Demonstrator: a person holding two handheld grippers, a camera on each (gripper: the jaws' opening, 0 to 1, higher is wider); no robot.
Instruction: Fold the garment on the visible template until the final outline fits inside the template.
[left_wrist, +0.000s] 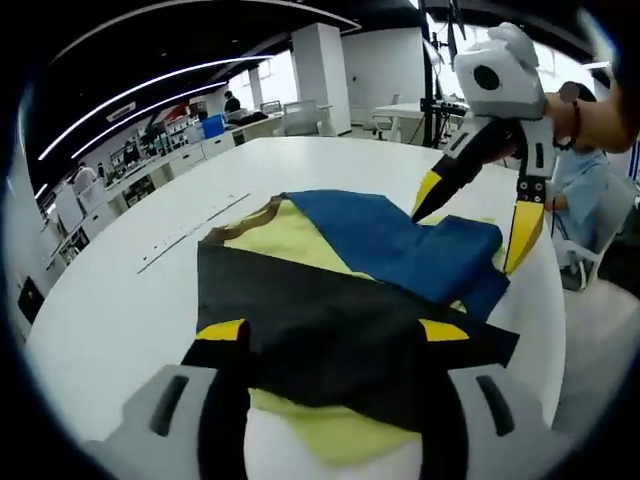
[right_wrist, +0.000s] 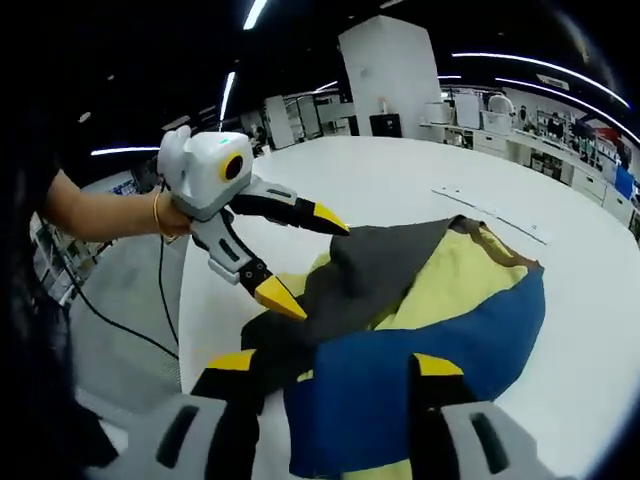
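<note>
A garment of black (left_wrist: 330, 320), yellow (left_wrist: 290, 240) and blue (left_wrist: 400, 240) panels lies rumpled and partly folded on the white table (left_wrist: 120, 310). My left gripper (left_wrist: 332, 330) is open, its yellow-tipped jaws spread wide just over the black panel. In the right gripper view it (right_wrist: 300, 257) comes in from the left, hovering at the black panel's edge (right_wrist: 370, 270). My right gripper (right_wrist: 335, 362) is open over the blue panel (right_wrist: 430, 350). In the left gripper view it (left_wrist: 470, 225) hangs over the blue fold's far edge with nothing gripped.
A thin marked strip (left_wrist: 190, 235) runs along the table left of the garment. The table's rounded edge (left_wrist: 545, 330) is close behind the blue fold. A person's arm (right_wrist: 100, 215) holds the left gripper, and a cable (right_wrist: 160, 320) hangs to the floor. Desks and chairs stand beyond.
</note>
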